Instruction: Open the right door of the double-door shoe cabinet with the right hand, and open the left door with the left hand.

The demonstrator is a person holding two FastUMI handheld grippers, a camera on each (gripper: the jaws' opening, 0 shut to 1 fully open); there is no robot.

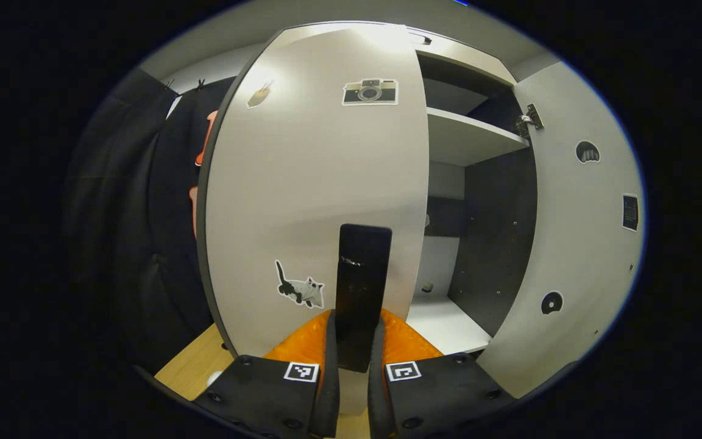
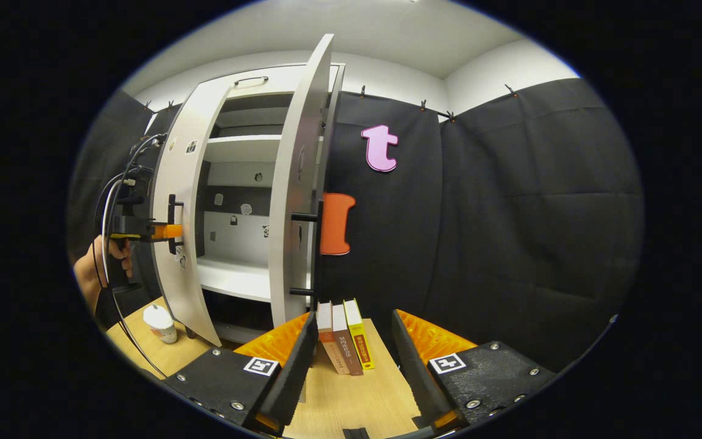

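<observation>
Shoe cabinet (image 2: pixel 247 183) stands on the desk (image 2: pixel 351 396) against the black cloth wall, both of its doors already swung out. In the left gripper view the left tool (image 1: pixel 354 366) is clamped on the black handle (image 1: pixel 362 286) of the left door (image 1: pixel 314 183), both fingers pressing its sides. In the right gripper view that tool and the hand (image 2: pixel 104 262) holding it appear far off at the same door. The right tool (image 2: pixel 351 366) is spread wide and grips nothing; it sits back from the right door (image 2: pixel 293 195), whose own bar handle (image 2: pixel 314 253) is free.

Judging by the door angles, the right door looks finished and the left one is partway. To do this well, the pull should follow the door's arc around its hinge rather than run straight back, keeping the grip square on the handle so it does not slip off, and steering clear of the paper cup (image 2: pixel 161 323) near the door's lower edge.

Three books (image 2: pixel 345 344) stand beside the cabinet; their spine text is too small to read. Stickers on the left door show a camera (image 1: pixel 370 91) and a cat (image 1: pixel 299 289); no brand is legible.
</observation>
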